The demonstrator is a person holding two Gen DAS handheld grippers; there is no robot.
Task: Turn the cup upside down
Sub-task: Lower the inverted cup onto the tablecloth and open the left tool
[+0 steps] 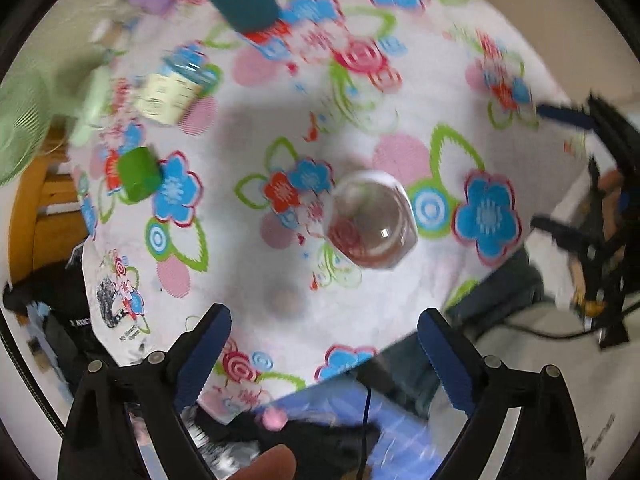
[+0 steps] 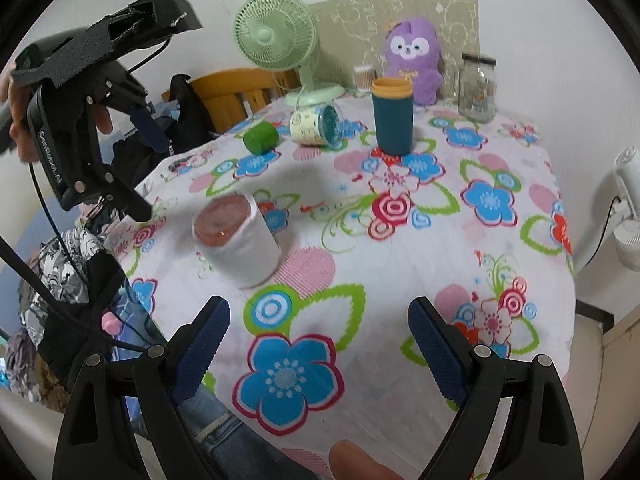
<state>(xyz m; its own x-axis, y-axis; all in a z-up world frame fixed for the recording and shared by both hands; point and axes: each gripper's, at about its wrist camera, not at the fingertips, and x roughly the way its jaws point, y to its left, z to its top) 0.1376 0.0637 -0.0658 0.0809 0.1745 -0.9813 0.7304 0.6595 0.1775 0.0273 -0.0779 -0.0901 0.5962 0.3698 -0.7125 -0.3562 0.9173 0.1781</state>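
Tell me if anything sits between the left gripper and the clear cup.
Nothing visible does. Only bare tablecloth lies between the open left gripper and the cup; the green block sits far off to the side.

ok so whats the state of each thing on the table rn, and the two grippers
clear cup: upside down on the tablecloth, base up, not held
left gripper: open, above the cup, holding nothing
right gripper: open, holding nothing
teal tumbler: upright, orange rim on top
printed jar: lying on its side
green block: resting on the tablecloth
glass jar: upright, lid on
green fan: upright
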